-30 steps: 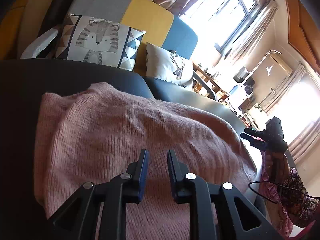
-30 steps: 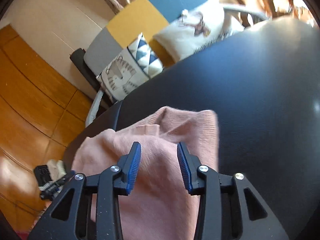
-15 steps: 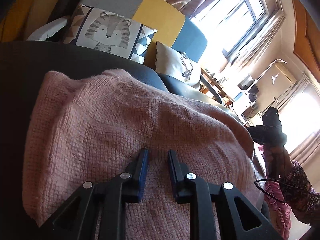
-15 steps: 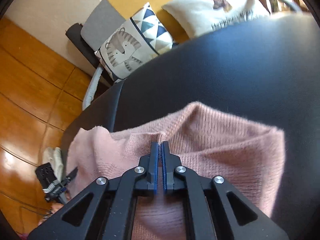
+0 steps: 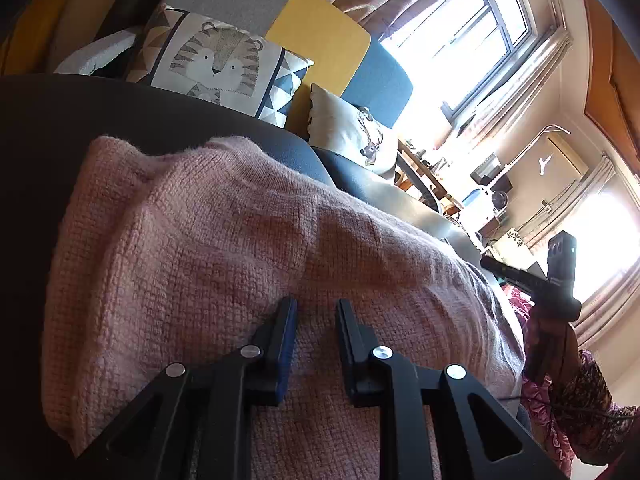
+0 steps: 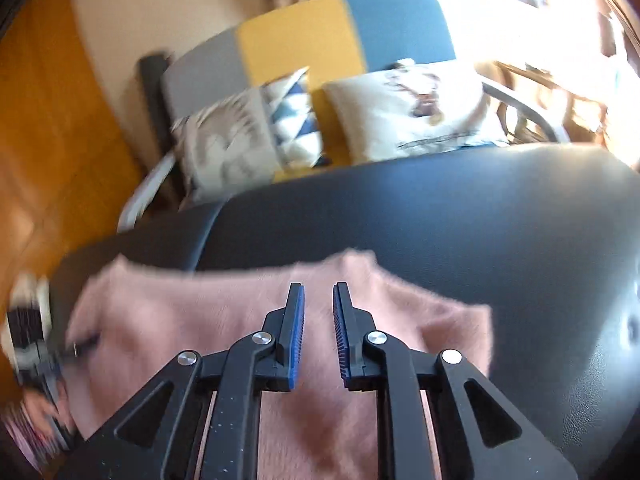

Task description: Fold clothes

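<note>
A pink knitted sweater [image 5: 220, 232] lies bunched and partly folded on a black leather surface [image 5: 120, 112]. My left gripper [image 5: 315, 304] sits low over the sweater's near part, its jaws a narrow gap apart with only knit showing below them. In the right wrist view the sweater [image 6: 180, 320] spreads under my right gripper [image 6: 319, 288], whose jaws are opening with nothing pinched between the blue pads. The right gripper [image 5: 520, 276] also shows at the sweater's far right end, held by a hand [image 5: 548, 340].
Behind the black surface [image 6: 440, 220] stands a grey, yellow and blue sofa [image 5: 320, 36] with a tiger cushion [image 5: 216, 64] and a deer cushion [image 5: 352, 136]. Bright windows and a cluttered desk [image 5: 432, 176] are at the right. Wooden floor [image 6: 48, 120] lies to the left.
The right gripper closed on a sweater edge, then parted its jaws and swung sideways along the sweater, with no knit left between them. The left gripper sank closer to the sweater, then stayed still.
</note>
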A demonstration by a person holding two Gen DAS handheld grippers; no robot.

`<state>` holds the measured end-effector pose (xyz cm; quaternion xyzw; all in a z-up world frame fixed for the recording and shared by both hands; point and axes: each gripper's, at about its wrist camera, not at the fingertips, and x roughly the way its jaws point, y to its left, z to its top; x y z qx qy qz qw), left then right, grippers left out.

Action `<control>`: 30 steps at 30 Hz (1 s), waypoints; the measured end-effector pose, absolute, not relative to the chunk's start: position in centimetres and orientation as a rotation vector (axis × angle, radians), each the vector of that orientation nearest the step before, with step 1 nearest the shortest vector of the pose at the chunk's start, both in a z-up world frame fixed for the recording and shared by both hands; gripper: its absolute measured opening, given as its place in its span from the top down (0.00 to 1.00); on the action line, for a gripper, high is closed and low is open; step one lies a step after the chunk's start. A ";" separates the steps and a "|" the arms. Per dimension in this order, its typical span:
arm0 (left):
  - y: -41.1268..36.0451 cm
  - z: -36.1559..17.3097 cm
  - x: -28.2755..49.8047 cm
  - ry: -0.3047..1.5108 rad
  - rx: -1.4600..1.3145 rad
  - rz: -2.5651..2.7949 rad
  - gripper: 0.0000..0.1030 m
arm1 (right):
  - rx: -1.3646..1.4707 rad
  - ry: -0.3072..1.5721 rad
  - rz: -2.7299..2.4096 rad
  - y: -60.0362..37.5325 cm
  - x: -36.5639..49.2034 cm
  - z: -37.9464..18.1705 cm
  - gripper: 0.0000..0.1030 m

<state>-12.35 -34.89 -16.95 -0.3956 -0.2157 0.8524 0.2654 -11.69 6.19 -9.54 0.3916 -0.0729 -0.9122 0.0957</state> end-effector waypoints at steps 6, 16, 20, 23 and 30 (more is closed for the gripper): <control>-34.8 -16.9 -12.3 -0.578 -1.071 2.310 0.81 | 1.316 -0.465 -2.817 11.9 -13.3 -11.7 0.91; -34.3 -13.3 -12.3 -0.718 -1.019 2.378 0.80 | 1.178 -0.498 -2.799 9.6 -11.0 -8.6 0.80; -29.6 -11.1 -14.4 -0.411 -0.999 2.474 0.78 | 1.104 -0.271 -2.716 4.3 -13.0 -7.5 0.64; -26.7 -12.5 -16.3 -0.061 -1.073 2.554 0.78 | 1.185 -0.021 -2.730 1.0 -14.8 -9.2 0.64; -35.9 -15.6 -17.3 -0.467 -1.176 2.666 0.88 | 1.294 -0.334 -2.768 5.7 -15.8 -13.9 0.62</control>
